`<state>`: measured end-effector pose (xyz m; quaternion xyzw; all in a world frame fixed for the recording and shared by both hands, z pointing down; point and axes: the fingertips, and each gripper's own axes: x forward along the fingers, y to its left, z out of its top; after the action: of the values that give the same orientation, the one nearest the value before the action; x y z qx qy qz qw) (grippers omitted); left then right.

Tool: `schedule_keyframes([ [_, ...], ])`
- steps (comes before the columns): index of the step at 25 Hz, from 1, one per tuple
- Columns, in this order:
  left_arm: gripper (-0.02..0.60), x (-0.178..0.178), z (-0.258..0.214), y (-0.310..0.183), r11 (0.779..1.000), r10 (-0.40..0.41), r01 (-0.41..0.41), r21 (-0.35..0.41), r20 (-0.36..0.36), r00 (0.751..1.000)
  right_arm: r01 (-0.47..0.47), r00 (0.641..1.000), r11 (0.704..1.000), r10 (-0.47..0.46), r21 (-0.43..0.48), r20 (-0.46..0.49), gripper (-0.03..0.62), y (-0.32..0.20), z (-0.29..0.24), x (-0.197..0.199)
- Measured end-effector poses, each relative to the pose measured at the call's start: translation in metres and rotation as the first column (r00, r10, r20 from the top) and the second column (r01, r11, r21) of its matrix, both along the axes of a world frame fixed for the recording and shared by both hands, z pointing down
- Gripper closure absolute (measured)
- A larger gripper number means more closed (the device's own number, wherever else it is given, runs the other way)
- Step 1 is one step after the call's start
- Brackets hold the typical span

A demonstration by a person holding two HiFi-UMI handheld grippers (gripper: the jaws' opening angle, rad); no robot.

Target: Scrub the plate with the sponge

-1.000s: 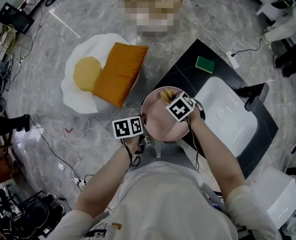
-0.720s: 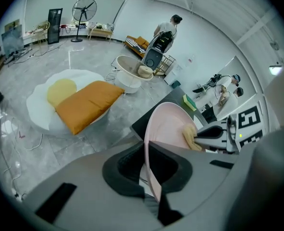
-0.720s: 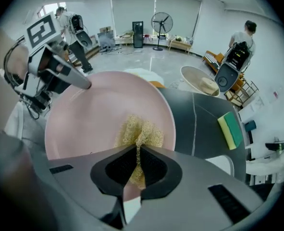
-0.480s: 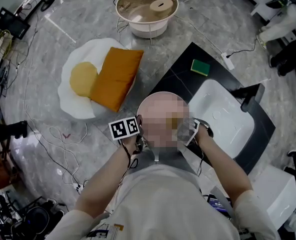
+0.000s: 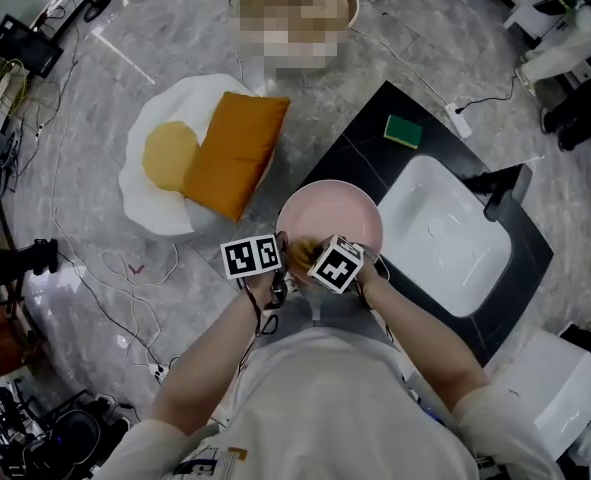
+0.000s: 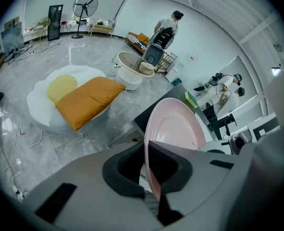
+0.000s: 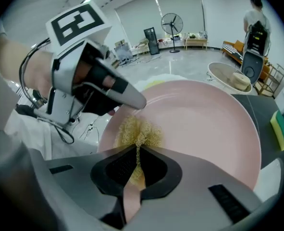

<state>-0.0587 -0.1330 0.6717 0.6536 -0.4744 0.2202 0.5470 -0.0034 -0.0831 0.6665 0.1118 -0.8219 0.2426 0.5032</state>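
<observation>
Yellow sponge against pink plate
Left claw pinches the plate's rim; right claw pinches the sponge at its 8 o'clock.

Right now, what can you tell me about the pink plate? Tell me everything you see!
The pink plate is round, smooth and glossy, like ceramic, with faint rings near its rim. It is held up tilted in the air, next to the white sink. The left gripper pinches its rim, and the right gripper presses a yellow scrubby sponge against its face close by.
</observation>
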Motion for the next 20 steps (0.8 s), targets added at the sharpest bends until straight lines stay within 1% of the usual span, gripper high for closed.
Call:
schedule_keyframes([
  [4, 0.554, -0.002, -0.004, -0.005, 1.0, -0.02, 0.02, 0.005, -0.037, 0.999, -0.001, 1.0, 0.998, 0.001, 0.058, -0.003, 0.546, -0.032, -0.004, -0.007],
  [8, 0.554, -0.003, -0.01, -0.015, 1.0, -0.015, 0.016, 0.019, -0.045, 0.999, -0.072, 0.997, 0.99, 0.072, 0.123, 0.002, 0.546, -0.069, -0.008, 0.001],
  [10, 0.554, -0.002, -0.01, -0.015, 1.0, -0.016, 0.016, 0.016, -0.05, 0.999, -0.114, 0.993, 0.978, 0.118, 0.172, -0.014, 0.545, -0.089, -0.009, 0.011],
  [12, 0.554, -0.004, -0.009, -0.014, 0.999, -0.035, 0.035, 0.007, -0.061, 0.998, -0.16, 0.985, 0.962, 0.169, 0.221, -0.022, 0.543, -0.11, -0.01, 0.022],
  [15, 0.554, -0.006, -0.006, -0.012, 0.998, -0.063, 0.063, 0.001, -0.069, 0.996, -0.208, 0.973, 0.949, 0.226, 0.236, -0.055, 0.543, -0.123, -0.008, 0.045],
  [18, 0.554, -0.007, -0.004, -0.014, 0.998, -0.065, 0.066, 0.004, -0.069, 0.996, -0.226, 0.96, 0.942, 0.259, 0.247, -0.107, 0.544, -0.121, -0.006, 0.072],
  [20, 0.554, -0.008, -0.005, -0.017, 0.998, -0.067, 0.067, 0.008, -0.067, 0.996, -0.206, 0.954, 0.941, 0.255, 0.268, -0.159, 0.545, -0.115, -0.005, 0.09],
])
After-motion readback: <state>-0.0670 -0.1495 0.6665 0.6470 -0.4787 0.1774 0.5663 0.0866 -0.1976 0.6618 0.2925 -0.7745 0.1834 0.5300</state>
